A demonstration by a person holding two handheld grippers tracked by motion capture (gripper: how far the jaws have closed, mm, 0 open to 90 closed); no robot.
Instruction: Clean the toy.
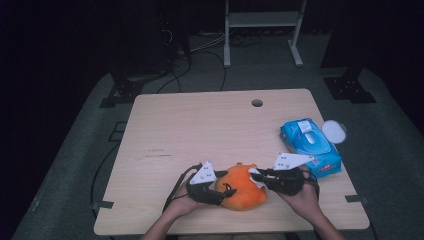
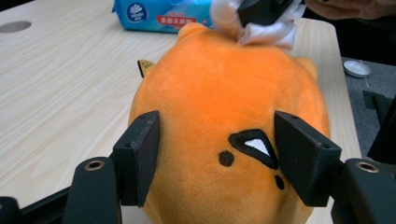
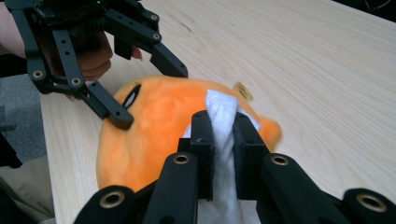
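Your high view is running dim and grainy, surroundings falling to black; gripper views are looking evenly lit, soft shadows, slight blur up close.

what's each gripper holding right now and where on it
The right gripper pinches a white wipe by its bunched middle. The left gripper grips the orange plush toy across its sides.

high view: above the near edge, looking forward and down, far off | left gripper view: close behind the round orange plush toy (image 2: 224,126), facing the blue wet-wipe packet (image 2: 159,13) | right gripper view: close, opposite side | shared: toy, pale wooden table (image 1: 200,125)
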